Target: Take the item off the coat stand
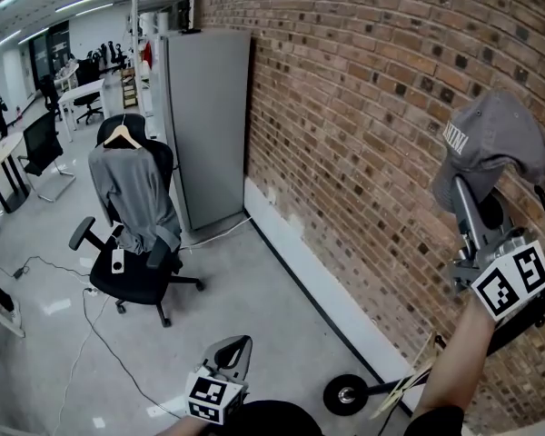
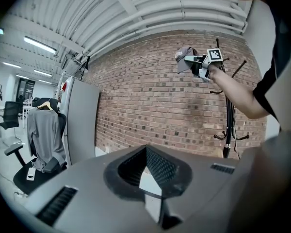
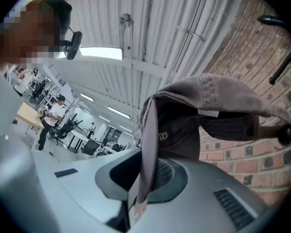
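A grey cap hangs from my right gripper, raised high in front of the brick wall. In the right gripper view the cap's edge runs down between the jaws of the right gripper, which are shut on it. The left gripper view shows the cap held left of the black coat stand's top, apart from its pole. Black hooks of the stand show just past the cap. My left gripper sits low at the bottom, shut with nothing in it.
The brick wall runs along the right. The coat stand's round base rests on the floor near my right arm. A tall grey cabinet stands at the wall. An office chair with a grey jacket on a hanger stands left.
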The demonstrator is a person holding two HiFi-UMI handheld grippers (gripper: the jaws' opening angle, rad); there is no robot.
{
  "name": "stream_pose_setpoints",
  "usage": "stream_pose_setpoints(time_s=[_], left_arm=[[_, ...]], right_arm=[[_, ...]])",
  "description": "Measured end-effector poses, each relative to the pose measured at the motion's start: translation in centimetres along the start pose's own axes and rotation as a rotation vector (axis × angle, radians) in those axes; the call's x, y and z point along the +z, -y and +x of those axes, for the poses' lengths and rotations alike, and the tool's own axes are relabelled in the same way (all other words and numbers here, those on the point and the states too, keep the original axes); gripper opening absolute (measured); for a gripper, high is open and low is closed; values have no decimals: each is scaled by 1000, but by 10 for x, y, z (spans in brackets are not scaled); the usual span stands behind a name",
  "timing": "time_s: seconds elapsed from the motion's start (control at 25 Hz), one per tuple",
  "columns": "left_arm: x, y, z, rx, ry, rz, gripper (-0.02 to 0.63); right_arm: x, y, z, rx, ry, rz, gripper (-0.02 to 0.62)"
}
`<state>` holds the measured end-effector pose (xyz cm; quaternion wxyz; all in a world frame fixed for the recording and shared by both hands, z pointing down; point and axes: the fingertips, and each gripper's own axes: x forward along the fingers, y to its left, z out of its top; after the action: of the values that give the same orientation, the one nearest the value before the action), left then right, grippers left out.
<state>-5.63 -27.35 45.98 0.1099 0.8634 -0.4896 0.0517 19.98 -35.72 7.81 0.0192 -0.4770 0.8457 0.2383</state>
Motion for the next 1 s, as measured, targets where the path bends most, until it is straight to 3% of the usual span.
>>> stream_pose_setpoints(time_s=[0.24,0.44,0.72,1.0], left_arm=[[-1,4,-6,2,-7,4,41],[3,6,-12,9,3,12,41],[2,-1,-22,30,13,23,41],[-24,-37,-37,118,-35,-15,41]], right_arm=[[14,-22,13,67,-50,-126,34],[-15,-92,22,224,-86,-82,34],[-108,-211,22,429,-205,150,34],[-226,-320,-3,535,-419,581,34]])
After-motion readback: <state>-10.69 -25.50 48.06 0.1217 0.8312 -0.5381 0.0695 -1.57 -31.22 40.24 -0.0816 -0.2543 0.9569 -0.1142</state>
